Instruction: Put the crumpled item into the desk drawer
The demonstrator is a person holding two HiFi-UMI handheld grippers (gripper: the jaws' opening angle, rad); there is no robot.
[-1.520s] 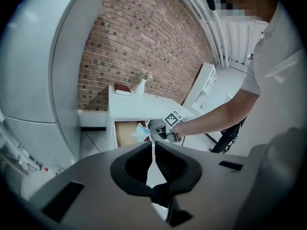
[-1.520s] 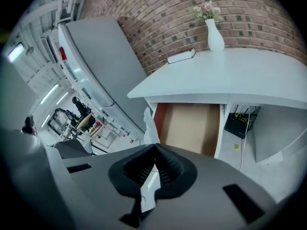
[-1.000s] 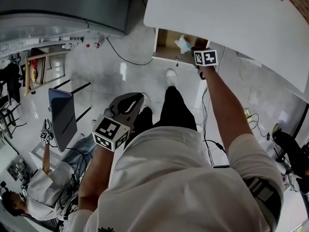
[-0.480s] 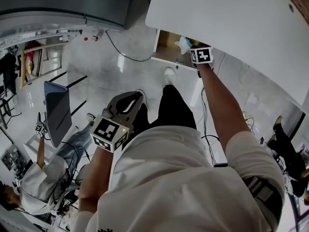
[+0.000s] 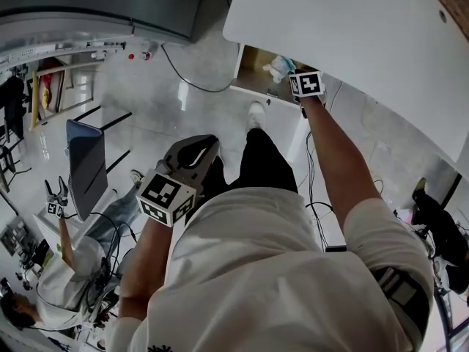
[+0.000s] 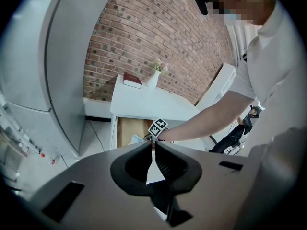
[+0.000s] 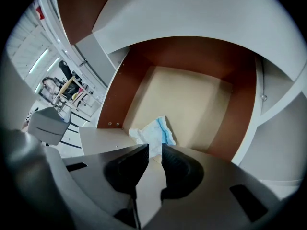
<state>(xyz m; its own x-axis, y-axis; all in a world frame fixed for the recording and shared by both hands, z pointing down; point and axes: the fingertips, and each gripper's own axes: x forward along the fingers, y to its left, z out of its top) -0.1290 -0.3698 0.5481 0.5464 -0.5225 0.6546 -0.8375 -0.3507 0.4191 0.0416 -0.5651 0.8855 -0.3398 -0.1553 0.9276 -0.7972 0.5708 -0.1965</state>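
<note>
The crumpled item point(image 7: 154, 132) (white, with a blue edge) lies on the pale floor of the open desk drawer point(image 7: 192, 97), close to the drawer's near edge. It sits just beyond the tips of the right gripper point(image 7: 155, 146), whose jaws stand a narrow gap apart with nothing between them. The left gripper point(image 6: 153, 143) is held in front of the person's body, well apart from the white desk point(image 5: 352, 28), its jaws together tip to tip on nothing.
</note>
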